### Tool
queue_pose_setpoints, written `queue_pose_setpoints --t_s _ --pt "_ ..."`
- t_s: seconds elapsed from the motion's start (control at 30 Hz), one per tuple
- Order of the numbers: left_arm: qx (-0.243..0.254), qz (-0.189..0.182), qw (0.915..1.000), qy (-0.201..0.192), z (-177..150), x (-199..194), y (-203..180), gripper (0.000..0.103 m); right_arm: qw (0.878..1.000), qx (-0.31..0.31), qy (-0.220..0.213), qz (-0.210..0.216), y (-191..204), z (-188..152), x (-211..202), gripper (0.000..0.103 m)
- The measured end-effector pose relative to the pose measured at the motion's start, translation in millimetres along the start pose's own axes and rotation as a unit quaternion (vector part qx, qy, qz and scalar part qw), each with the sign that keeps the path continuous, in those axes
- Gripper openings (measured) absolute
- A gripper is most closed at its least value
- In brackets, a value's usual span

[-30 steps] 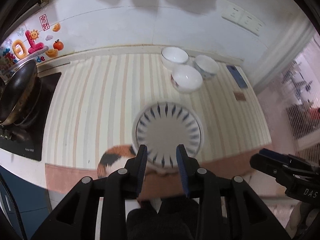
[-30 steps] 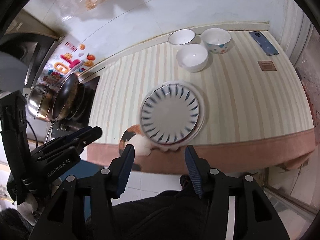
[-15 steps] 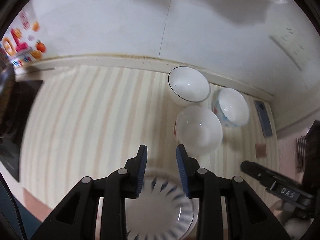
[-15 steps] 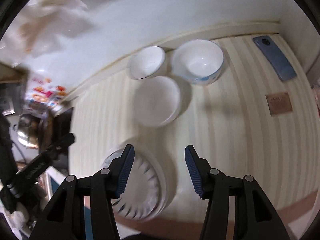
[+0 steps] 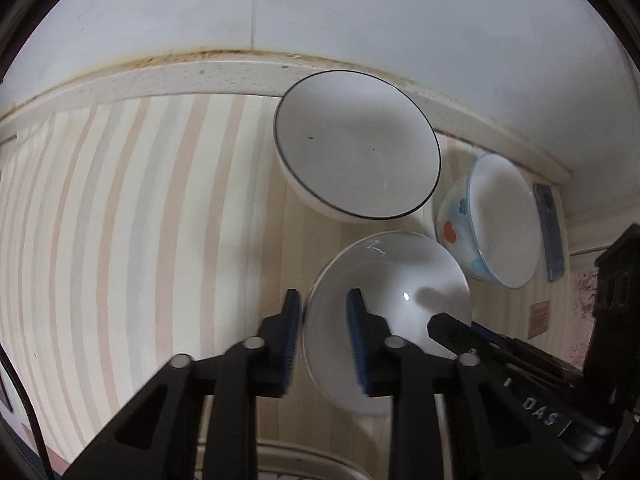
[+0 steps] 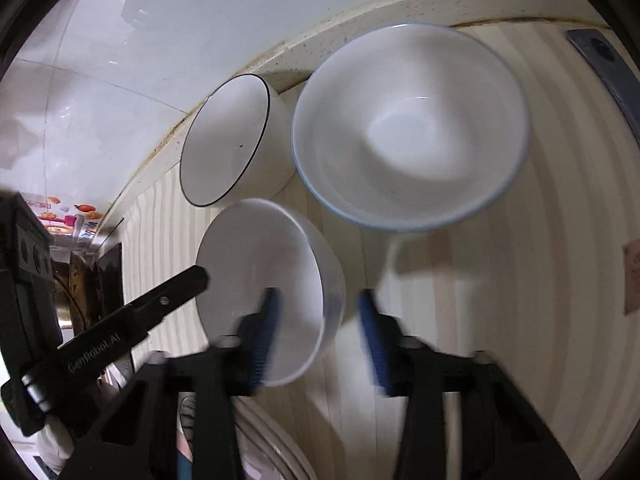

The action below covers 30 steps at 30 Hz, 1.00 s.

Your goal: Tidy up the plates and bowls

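Three bowls stand by the back wall on the striped counter. They are a black-rimmed bowl, a blue-rimmed patterned bowl and, nearest, a plain white bowl. My left gripper straddles the plain bowl's left rim, one finger inside and one outside. Its jaws are closing and the pads do not visibly press. My right gripper straddles the same bowl's right rim. Its jaws are also closing, with a gap still showing. A striped plate stack lies just below both grippers.
The white tiled wall rises right behind the bowls. A dark phone and a small brown card lie to the right of them. A stove with a pan is at the far left. Striped counter stretches left.
Both grippers moved forward and down, from over the plate stack to the bowls. Each now straddles the plain white bowl's rim, and the right jaws have narrowed clearly.
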<state>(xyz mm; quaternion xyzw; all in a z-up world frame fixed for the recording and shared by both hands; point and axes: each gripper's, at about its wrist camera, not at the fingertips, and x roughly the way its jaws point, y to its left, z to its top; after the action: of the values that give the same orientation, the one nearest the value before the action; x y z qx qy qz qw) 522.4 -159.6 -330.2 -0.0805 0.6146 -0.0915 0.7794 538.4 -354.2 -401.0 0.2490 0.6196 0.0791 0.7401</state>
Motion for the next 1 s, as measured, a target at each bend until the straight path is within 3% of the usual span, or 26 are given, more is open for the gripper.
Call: queue_pose_setpoints --t_s 0.1,0.4,0.73,1.0 --pt "0.01 0.02 0.9997 -0.011 0.8 -0.4 -4.6 0.016 1.0 -0.015 -0.012 -0.021 5.8 1.7 4.2 0.019" --pt "0.015 0.016 0.9994 -0.027 -21.0 -28.4 -21.1 0.015 0.999 -0.027 -0.01 -0.023 10.9 -14.8 -15.0 0.018" --pt "0.05 -0.008 0.9986 -0.015 -82.9 -50.1 -73.7 0.015 1.0 -0.019 -0.003 -0.023 -26.6 -81.9 -80.9 0.018" --pt "0.087 -0.024 0.9953 0.033 -125.9 -34.6 -111.3 0.015 0.999 0.012 0.027 -0.032 -81.0 -140.2 -111.3 0.018"
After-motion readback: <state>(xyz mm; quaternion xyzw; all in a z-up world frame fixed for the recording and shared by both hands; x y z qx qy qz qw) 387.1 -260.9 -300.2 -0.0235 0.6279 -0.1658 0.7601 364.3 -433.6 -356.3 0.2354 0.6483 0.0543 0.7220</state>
